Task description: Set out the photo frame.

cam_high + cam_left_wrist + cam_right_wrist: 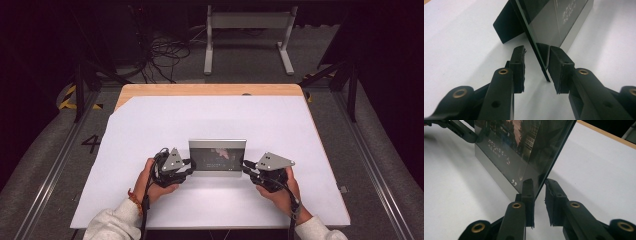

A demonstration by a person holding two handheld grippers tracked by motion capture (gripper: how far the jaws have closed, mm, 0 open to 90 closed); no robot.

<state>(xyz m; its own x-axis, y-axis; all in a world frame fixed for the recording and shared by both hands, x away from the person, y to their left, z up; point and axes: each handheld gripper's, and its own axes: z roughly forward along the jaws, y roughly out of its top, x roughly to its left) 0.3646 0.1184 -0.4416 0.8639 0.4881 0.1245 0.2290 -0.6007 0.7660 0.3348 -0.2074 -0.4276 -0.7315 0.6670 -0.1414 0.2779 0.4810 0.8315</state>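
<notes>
The thin, dark, glossy picture frame with a silver lower border (217,158) is standing upright near the front middle of the white-covered surface (150,125), propped on a black back stand (506,27). The person is bringing both tools to its side edges: the left tongs (190,162) are sitting at its left edge and the right tongs (246,165) at its right edge.

In the left gripper view, the left tongs (537,68) are standing open, the frame's thin edge passing between the jaws nearer the right-hand one, apparently not yet pinched. In the right gripper view, the right tongs (539,200) are straddling the frame's (524,147) other edge; one jaw looks to be touching the glass face, the other standing a little apart, though whether it is really gripping is hard to tell from this angle.

The step in hand looks like taking a two-sided hold on the frame. The next move is likely calling for both pairs to close evenly, without tipping it back.

Open white sheet is lying all around, well apart from the wooden rim (210,90).
</notes>
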